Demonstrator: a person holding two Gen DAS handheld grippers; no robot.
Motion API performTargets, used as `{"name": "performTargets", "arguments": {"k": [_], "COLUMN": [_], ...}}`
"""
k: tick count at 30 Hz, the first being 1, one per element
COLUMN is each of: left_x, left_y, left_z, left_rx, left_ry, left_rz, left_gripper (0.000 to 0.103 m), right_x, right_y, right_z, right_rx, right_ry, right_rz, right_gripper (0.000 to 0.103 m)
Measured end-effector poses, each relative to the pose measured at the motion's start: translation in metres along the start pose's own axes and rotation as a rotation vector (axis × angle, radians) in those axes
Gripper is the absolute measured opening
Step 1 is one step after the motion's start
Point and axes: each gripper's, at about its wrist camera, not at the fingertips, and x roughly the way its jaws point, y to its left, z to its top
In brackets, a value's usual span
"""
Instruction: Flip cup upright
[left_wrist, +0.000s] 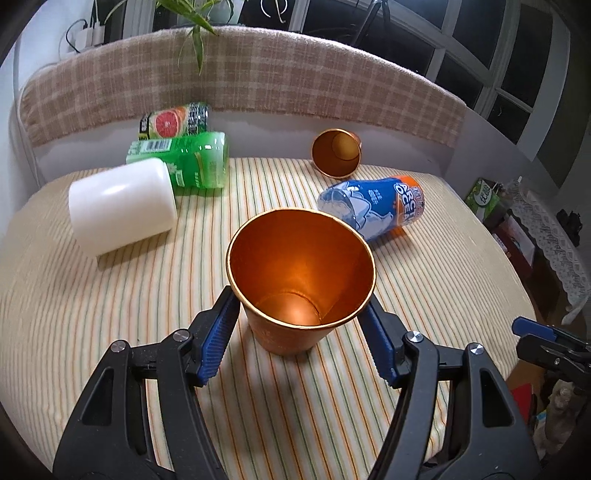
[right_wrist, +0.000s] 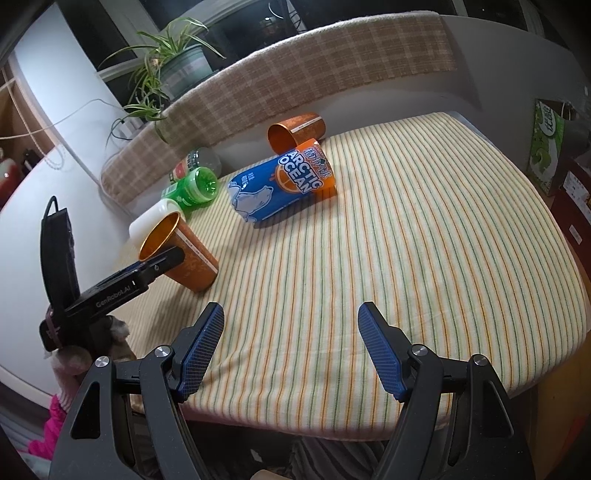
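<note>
An orange cup (left_wrist: 299, 291) stands mouth-up on the striped tablecloth (left_wrist: 110, 314), between the blue pads of my left gripper (left_wrist: 301, 310), which is shut on its sides just below the rim. In the right wrist view the same cup (right_wrist: 181, 251) leans slightly, base on the cloth, with the left gripper's finger (right_wrist: 159, 269) across it. My right gripper (right_wrist: 291, 332) is open and empty above the cloth's near edge. A second orange cup (left_wrist: 336, 152) lies on its side at the back, also seen in the right wrist view (right_wrist: 295, 131).
A blue Arctic Ocean cup (left_wrist: 373, 206) lies on its side mid-table. A white cup (left_wrist: 122, 206), a green bottle (left_wrist: 184, 158) and a grapefruit-label bottle (left_wrist: 173, 120) lie at the back left. A plaid bolster (left_wrist: 258, 74) borders the back. The table edge drops off right (right_wrist: 569, 295).
</note>
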Motion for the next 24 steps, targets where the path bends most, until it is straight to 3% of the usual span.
{"name": "performTargets", "arguments": {"k": [6, 8, 14, 24], "left_x": [0.003, 0.002, -0.002, -0.039], "left_y": [0.002, 0.002, 0.007, 0.019], "left_z": [-0.006, -0.008, -0.018, -0.028], "left_rx": [-0.005, -0.006, -0.02, -0.04], "left_ry": [0.029, 0.032, 0.051, -0.017], "left_rz": [-0.016, -0.019, -0.018, 0.036], "left_gripper": [0.069, 0.076, 0.077, 0.077], "right_x": [0.0, 0.0, 0.001, -0.002], "right_y": [0.001, 0.001, 0.006, 0.027], "right_z": [-0.001, -0.001, 0.0, 0.006], "right_rx": [-0.001, -0.004, -0.016, -0.087], "right_ry": [0.001, 0.0, -0.003, -0.043], "right_rz": [-0.001, 0.0, 0.001, -0.009], "right_gripper": [0.075, 0.075, 0.075, 0.075]}}
